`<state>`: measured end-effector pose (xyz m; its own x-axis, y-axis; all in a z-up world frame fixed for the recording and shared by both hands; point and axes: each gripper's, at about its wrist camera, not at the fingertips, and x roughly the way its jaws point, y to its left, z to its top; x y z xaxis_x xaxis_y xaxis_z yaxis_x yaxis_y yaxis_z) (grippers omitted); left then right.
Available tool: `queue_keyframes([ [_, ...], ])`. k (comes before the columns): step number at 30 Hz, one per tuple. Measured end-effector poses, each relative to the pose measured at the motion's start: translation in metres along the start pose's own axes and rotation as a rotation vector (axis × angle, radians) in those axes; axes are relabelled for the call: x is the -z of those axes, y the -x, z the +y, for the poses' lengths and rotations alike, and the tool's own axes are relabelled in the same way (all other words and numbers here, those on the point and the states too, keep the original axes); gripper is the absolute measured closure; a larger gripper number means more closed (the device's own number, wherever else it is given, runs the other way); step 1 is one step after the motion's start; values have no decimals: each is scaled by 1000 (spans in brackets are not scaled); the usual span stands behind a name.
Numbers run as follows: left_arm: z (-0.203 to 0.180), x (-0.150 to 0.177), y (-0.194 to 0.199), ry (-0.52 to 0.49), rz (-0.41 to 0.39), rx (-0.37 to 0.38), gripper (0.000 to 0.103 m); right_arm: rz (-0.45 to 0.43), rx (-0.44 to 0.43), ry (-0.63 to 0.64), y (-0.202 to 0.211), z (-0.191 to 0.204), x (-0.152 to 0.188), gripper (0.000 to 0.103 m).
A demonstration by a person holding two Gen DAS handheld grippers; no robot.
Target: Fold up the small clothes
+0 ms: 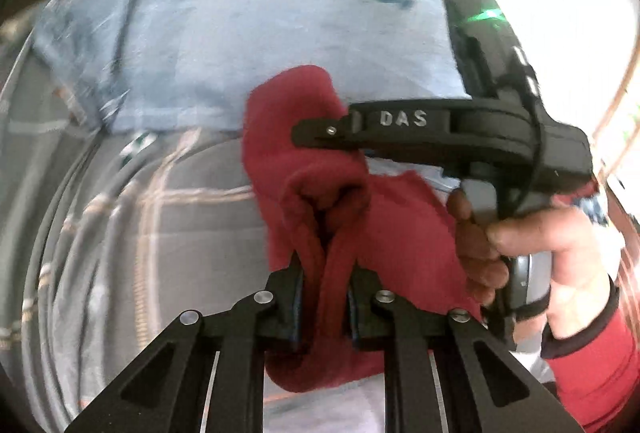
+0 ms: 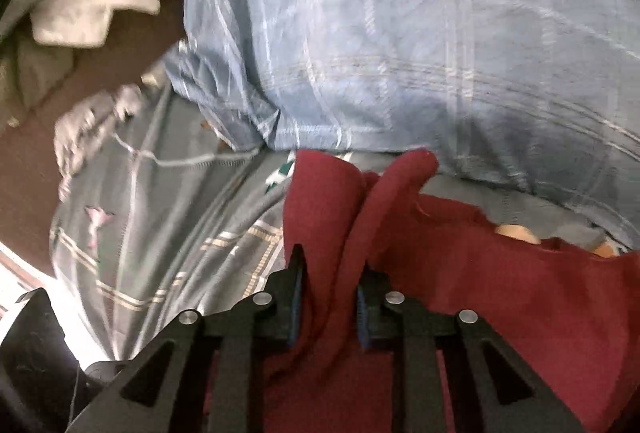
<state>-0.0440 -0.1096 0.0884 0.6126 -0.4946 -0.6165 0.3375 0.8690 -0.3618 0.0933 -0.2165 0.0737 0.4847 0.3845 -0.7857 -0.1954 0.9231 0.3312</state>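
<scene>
Right up close: left gripper (image 1: pixel 324 297) clamped on a bunched fold of the red garment (image 1: pixel 400 233), cloth squeezed between both pads and ballooning up past the tips. Same deal in the right wrist view, right gripper (image 2: pixel 328 293) pinching its own ridge of that red garment (image 2: pixel 520 293), the rest of it draped off to the right. Just beyond in the left view, right gripper (image 1: pixel 316 133) seen side-on with DAS printed on its arm, tips sunk into the red cloth, held by the right hand (image 1: pixel 532 249) in a red sleeve. Under all that, a grey plaid bedsheet (image 2: pixel 160 233). Further back, a light blue garment (image 1: pixel 240 13) with a round badge print, touching the red one's far edge. Way off top left in the right view, some pale crumpled cloth (image 2: pixel 92 5), pretty blurry.
</scene>
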Motion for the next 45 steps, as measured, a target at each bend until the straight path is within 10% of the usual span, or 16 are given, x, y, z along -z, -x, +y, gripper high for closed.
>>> queue_keyframes([
  [12, -134, 0, -75, -215, 149, 157, 88, -72, 165, -122, 98, -120, 37, 84],
  [19, -156, 11, -121, -204, 247, 145, 68, -23, 258, -268, 67, -186, 72, 83],
  [23, -153, 6, -81, -253, 208, 184, 37, -94, 308, -283, 74, -190, 74, 66],
  [30, -121, 28, -9, -288, 130, 27, 33, -141, 275, -258, 131, -166, 94, 56],
  [38, -101, 35, -51, -177, 245, -31, 33, -5, 399, -85, 96, -119, 111, 71],
  [45, -90, 25, -65, -228, 200, -60, 33, -53, 328, -251, 109, -149, 134, 56],
])
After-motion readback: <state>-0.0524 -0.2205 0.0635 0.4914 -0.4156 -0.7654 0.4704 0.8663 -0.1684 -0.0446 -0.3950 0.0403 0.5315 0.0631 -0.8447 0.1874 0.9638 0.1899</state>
